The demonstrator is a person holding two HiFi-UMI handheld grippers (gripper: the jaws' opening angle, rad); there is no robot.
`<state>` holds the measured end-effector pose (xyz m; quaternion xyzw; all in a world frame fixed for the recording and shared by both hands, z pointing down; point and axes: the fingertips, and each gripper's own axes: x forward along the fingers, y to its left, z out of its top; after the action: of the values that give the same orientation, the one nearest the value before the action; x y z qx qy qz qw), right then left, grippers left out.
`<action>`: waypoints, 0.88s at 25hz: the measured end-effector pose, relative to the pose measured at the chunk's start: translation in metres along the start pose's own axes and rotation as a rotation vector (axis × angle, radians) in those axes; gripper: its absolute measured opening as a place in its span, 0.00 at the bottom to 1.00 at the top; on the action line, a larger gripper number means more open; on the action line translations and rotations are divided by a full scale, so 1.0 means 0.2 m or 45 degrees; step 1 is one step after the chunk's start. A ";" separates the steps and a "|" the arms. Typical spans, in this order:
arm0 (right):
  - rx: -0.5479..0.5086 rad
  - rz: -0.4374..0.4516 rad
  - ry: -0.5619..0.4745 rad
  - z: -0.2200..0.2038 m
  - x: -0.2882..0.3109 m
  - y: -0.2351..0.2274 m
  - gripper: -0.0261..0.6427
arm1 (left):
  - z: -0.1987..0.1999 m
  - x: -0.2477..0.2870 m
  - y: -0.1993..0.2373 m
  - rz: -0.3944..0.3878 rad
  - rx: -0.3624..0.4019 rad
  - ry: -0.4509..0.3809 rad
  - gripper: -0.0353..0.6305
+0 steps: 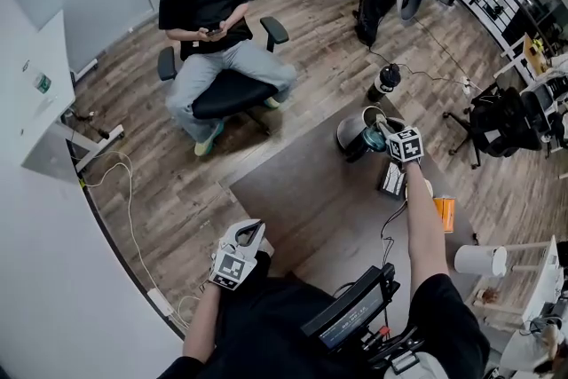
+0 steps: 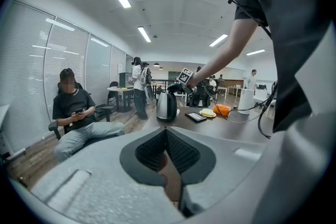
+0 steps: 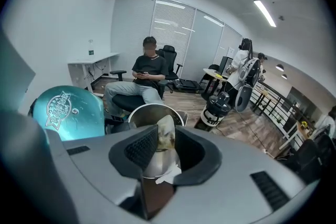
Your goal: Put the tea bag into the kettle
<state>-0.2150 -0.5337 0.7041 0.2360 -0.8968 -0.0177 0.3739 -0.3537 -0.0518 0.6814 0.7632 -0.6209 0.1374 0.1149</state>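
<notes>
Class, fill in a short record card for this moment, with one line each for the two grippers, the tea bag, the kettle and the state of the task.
Right gripper: jaws apart, tea bag between them
Tea bag: directly over the kettle's open mouth
Kettle: steel, upright on the dark table
Left gripper: jaws shut, nothing held, far from the kettle
Task state: tea bag not yet inside the kettle

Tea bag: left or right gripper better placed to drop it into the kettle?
Right. The right gripper is over the open kettle with the tea bag between its parted jaws. The left gripper is shut, empty and well back from the kettle.
</notes>
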 end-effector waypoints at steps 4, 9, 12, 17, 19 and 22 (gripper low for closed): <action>-0.013 -0.061 -0.062 0.05 -0.05 -0.02 0.17 | 0.03 0.02 0.02 -0.007 0.005 -0.016 0.06; 0.011 -0.054 -0.093 0.07 -0.11 -0.02 0.17 | 0.05 0.05 -0.03 -0.054 0.013 -0.030 0.06; 0.019 0.001 -0.089 0.07 -0.12 0.01 0.18 | 0.05 0.07 -0.04 -0.078 0.019 -0.034 0.06; 0.021 -0.040 -0.103 0.07 -0.15 0.03 0.19 | 0.05 0.06 -0.02 -0.071 0.006 -0.044 0.06; 0.034 -0.062 -0.141 0.08 -0.18 0.04 0.19 | 0.05 0.05 -0.01 -0.070 0.005 -0.052 0.06; 0.060 -0.080 -0.209 0.10 -0.27 0.07 0.19 | 0.07 0.06 -0.02 -0.086 0.014 -0.060 0.06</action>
<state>-0.2011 -0.5014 0.6570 0.2705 -0.9167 -0.0276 0.2927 -0.3471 -0.0670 0.6729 0.7873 -0.5966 0.1189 0.1006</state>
